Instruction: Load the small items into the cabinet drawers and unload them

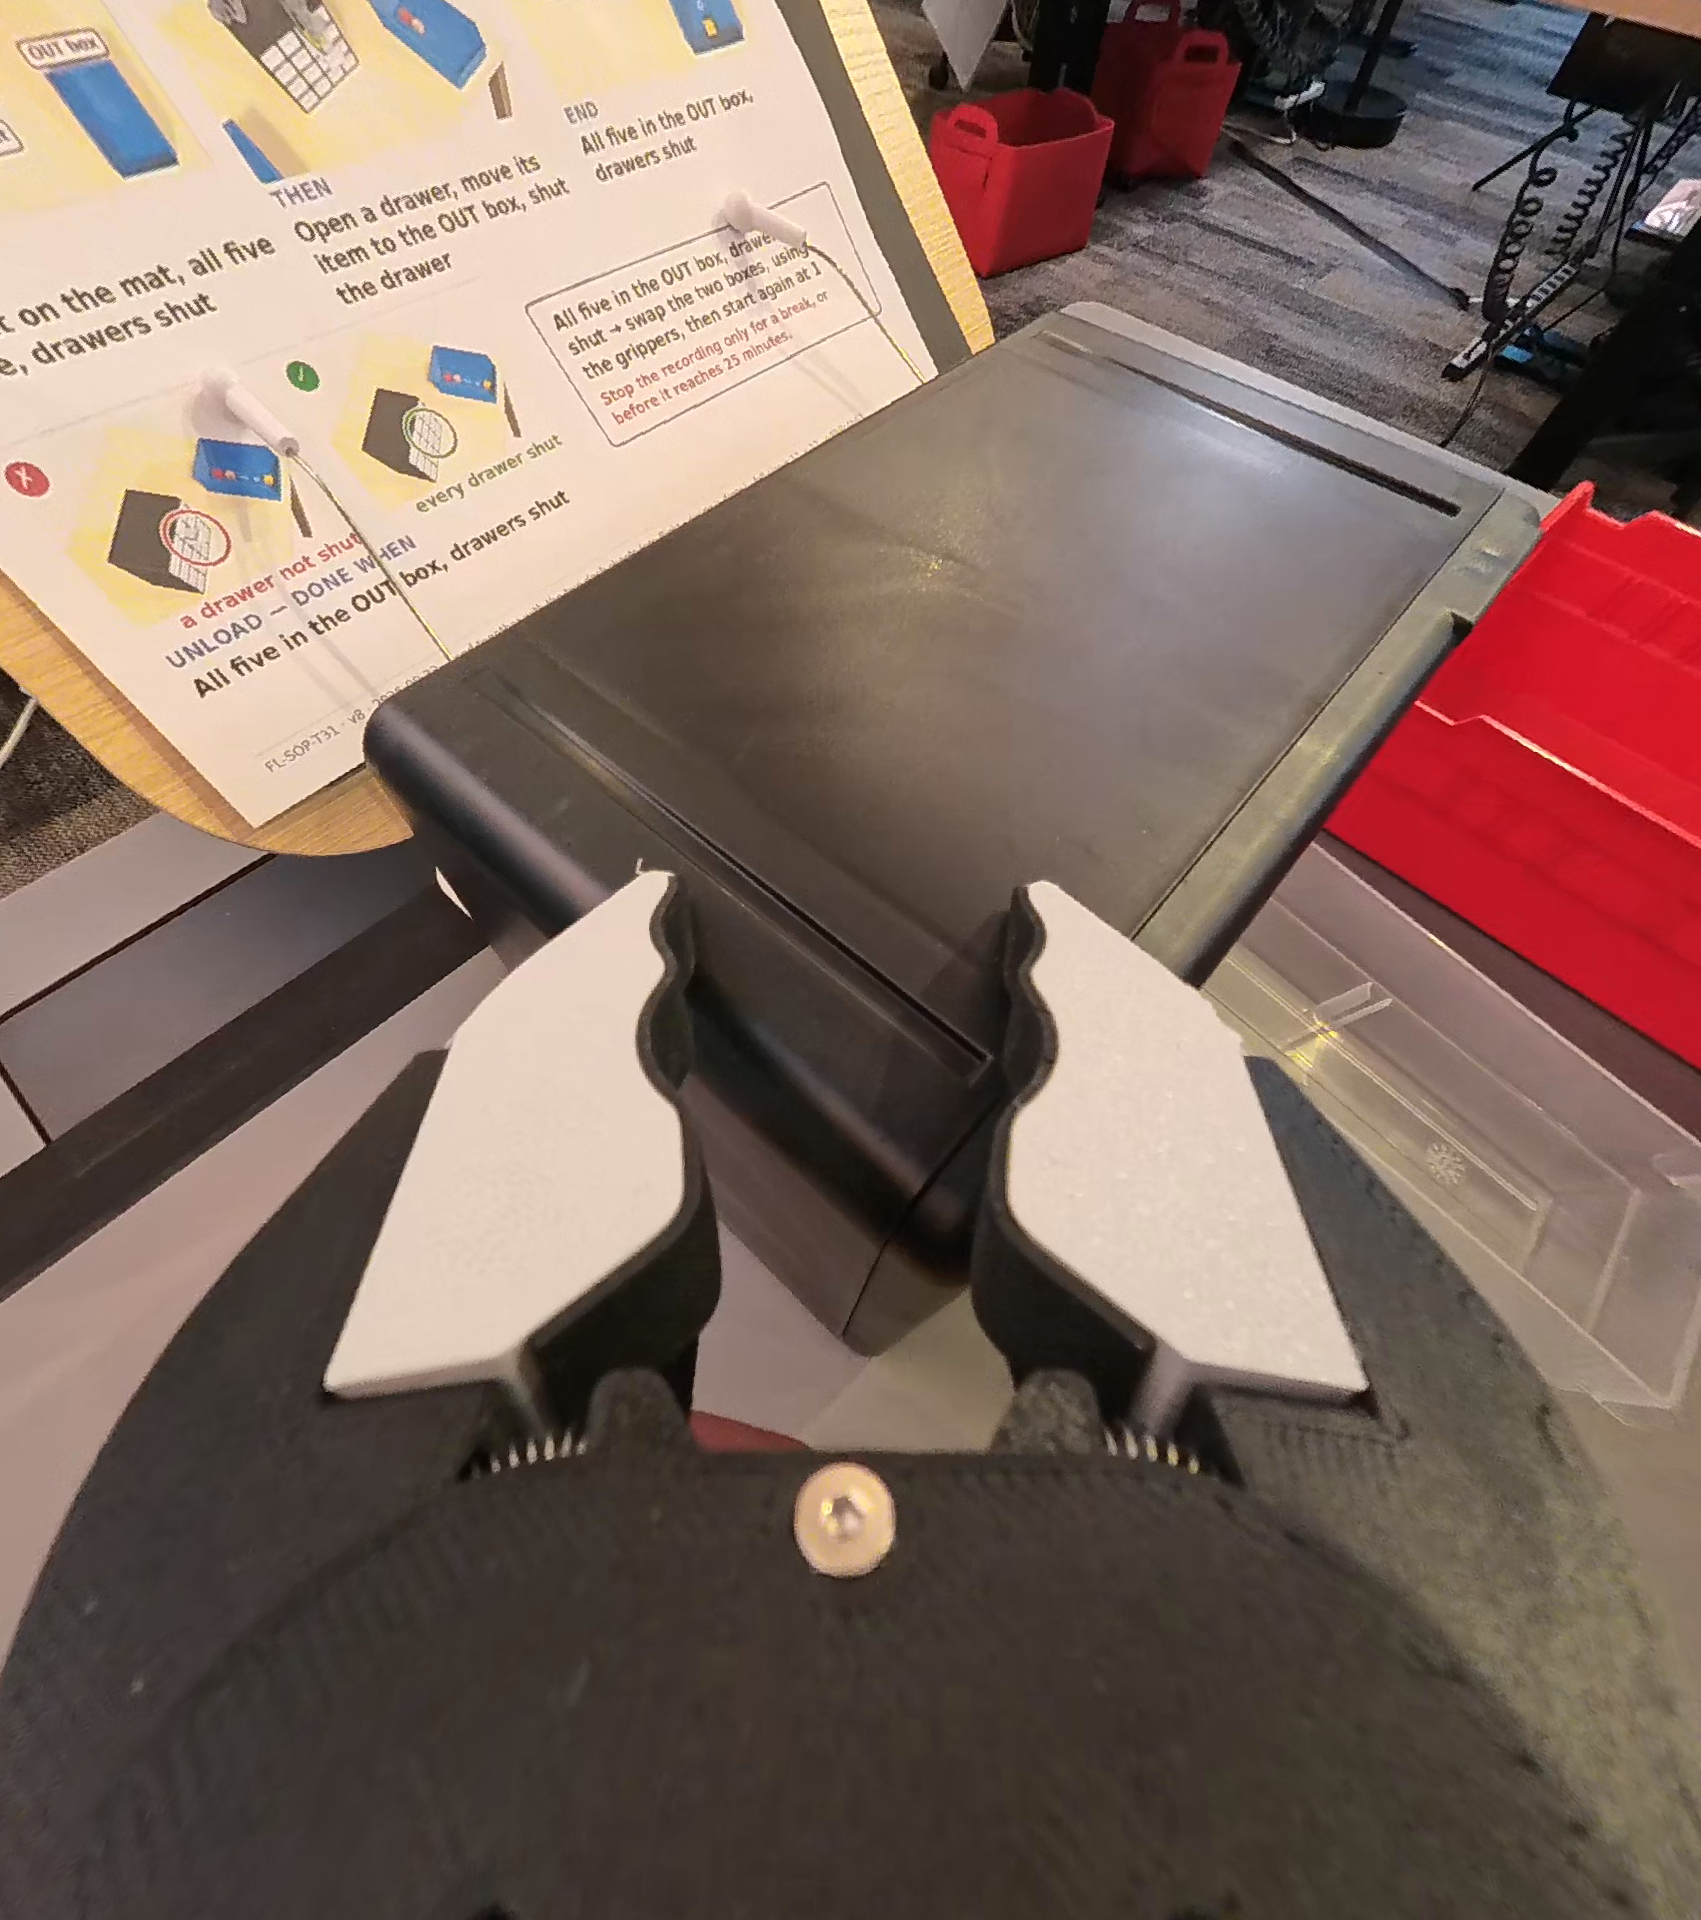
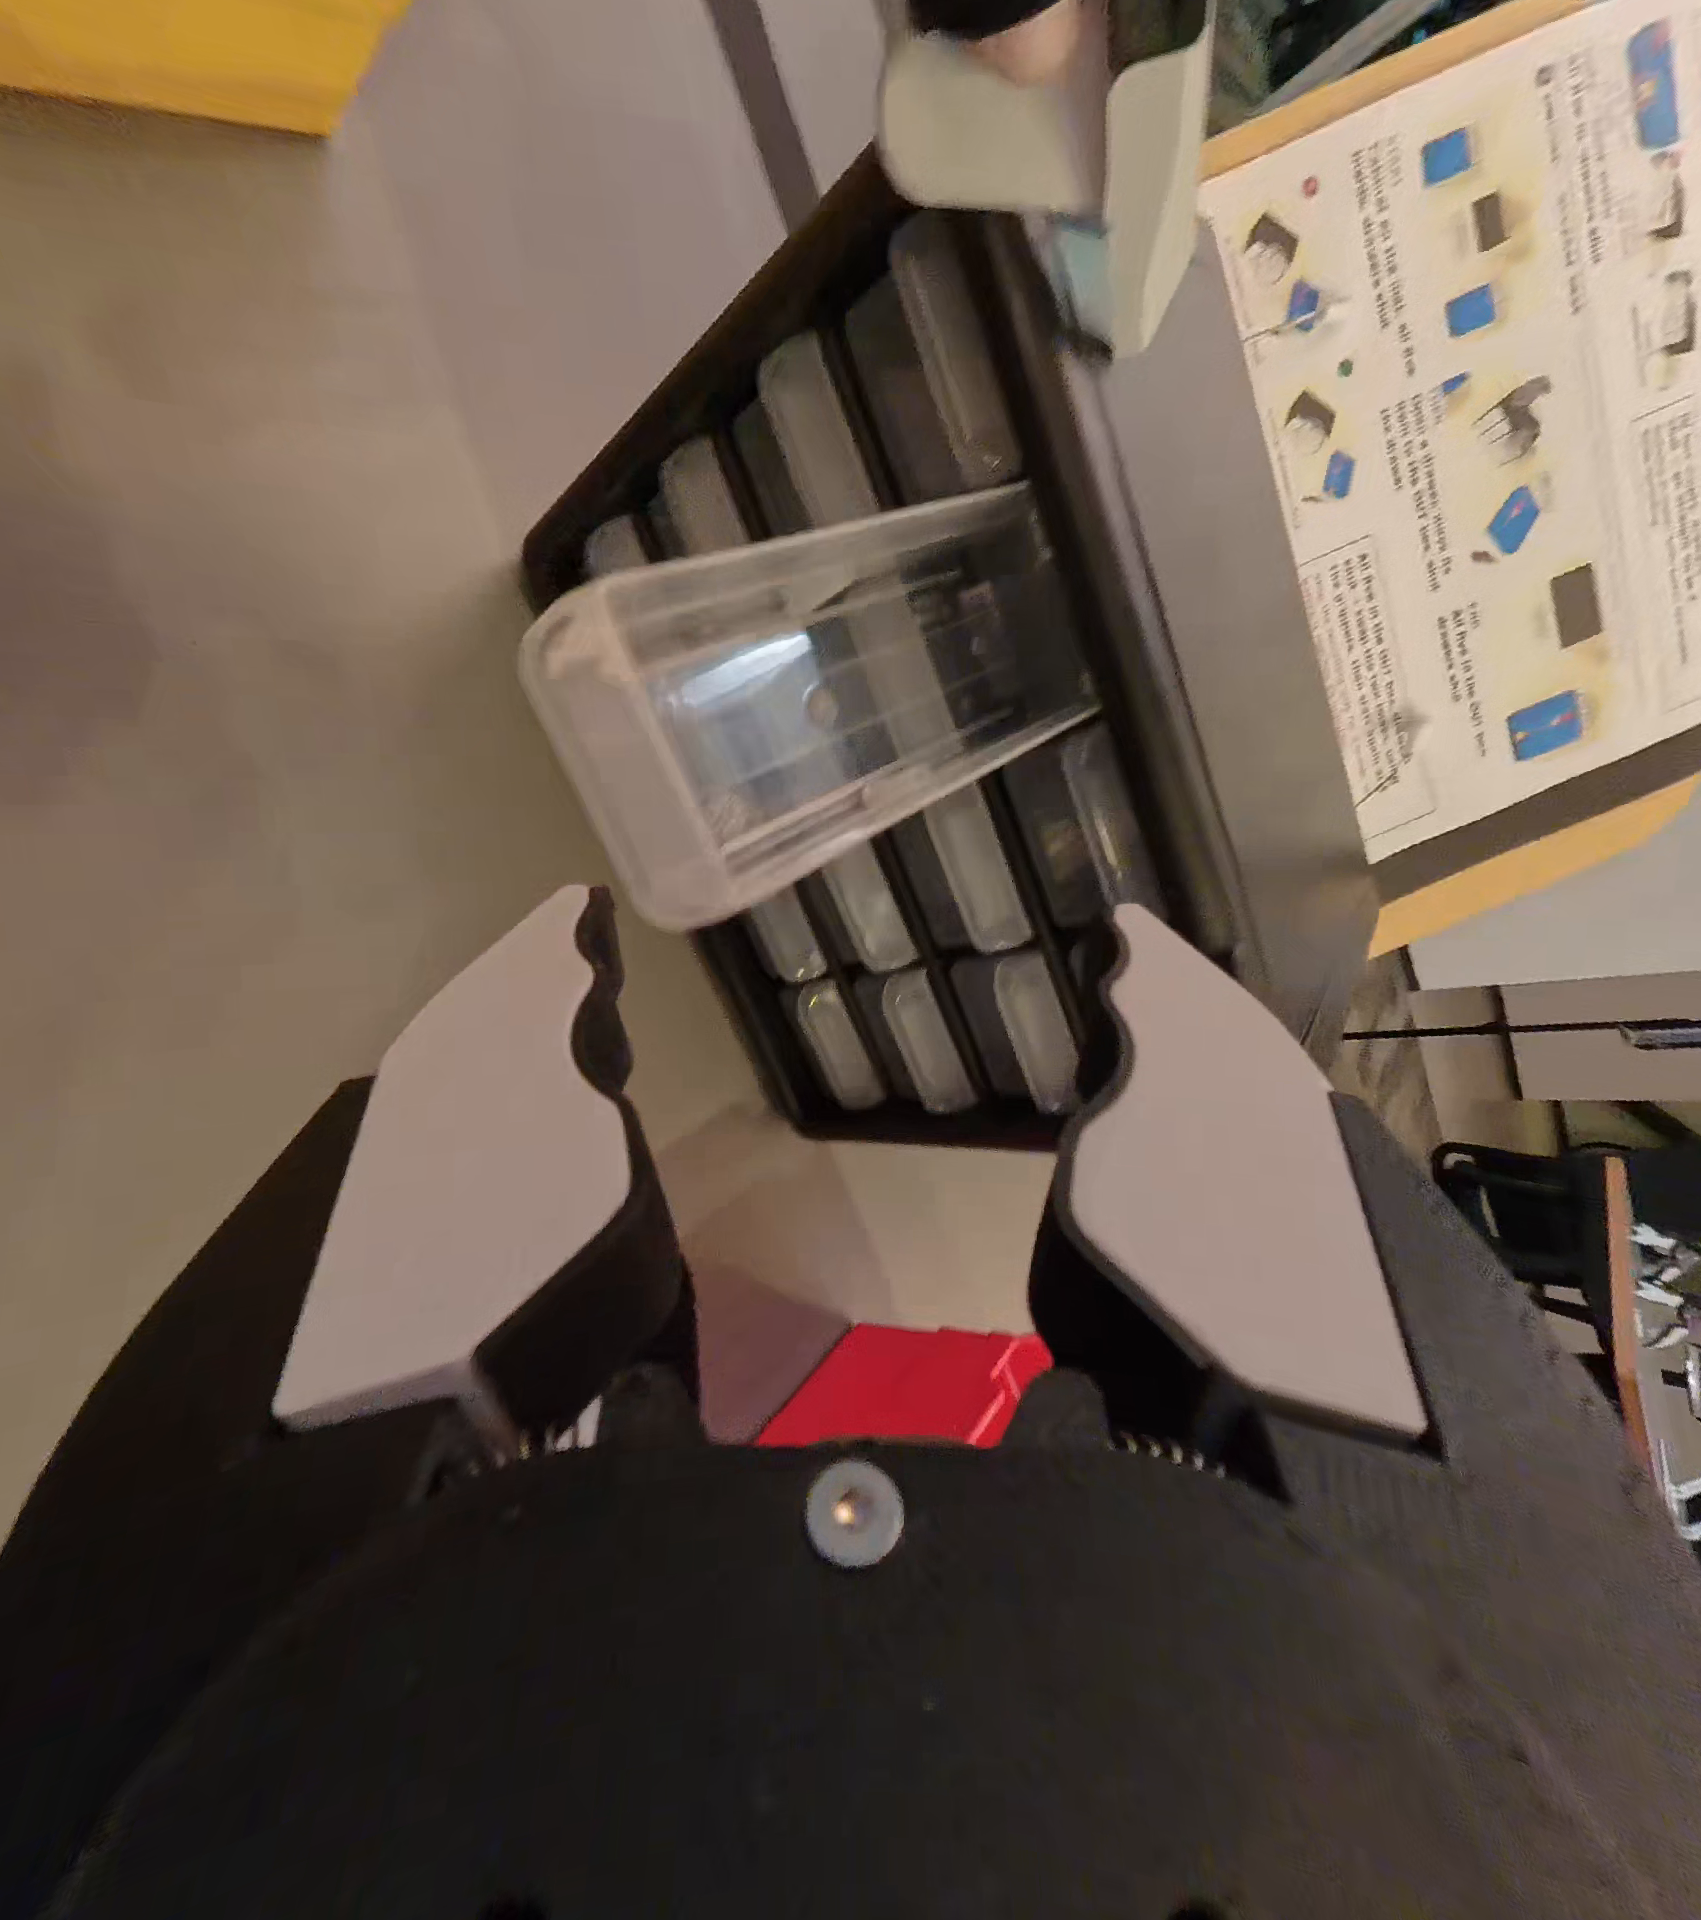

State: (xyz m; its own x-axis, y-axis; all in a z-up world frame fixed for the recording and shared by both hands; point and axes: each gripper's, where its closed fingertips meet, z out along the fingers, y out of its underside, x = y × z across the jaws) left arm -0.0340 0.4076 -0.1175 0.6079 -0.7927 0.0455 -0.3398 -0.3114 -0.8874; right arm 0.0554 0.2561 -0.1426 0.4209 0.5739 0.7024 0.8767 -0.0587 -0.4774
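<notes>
The black cabinet [image 1: 981, 644] stands on the grey table. My left gripper [image 1: 841, 935] is open and straddles the cabinet's top front edge, with its fingertips [image 1: 617, 987] over it. One clear drawer [image 1: 1448, 1143] is pulled far out of the cabinet front [image 2: 929, 935]. It also shows in the right wrist view [image 2: 773, 707], where glare hides its contents. My right gripper [image 2: 856, 935] is open and empty. It sits just short of the drawer's front end, which is above its left fingertip. The other drawers look shut. The left gripper also shows on the cabinet top in the right wrist view [image 2: 1033, 114].
A red bin [image 1: 1604, 727] stands right of the cabinet and also shows in the right wrist view [image 2: 898, 1382] under my right gripper. An instruction sheet on a wooden board [image 1: 306, 364] leans behind the cabinet. A yellow thing [image 2: 150, 62] lies far off on the table. Red bags [image 1: 1022, 166] stand on the floor. The yellow thing [image 2: 150, 62] is about 30 centimeters from both grippers' fingertips.
</notes>
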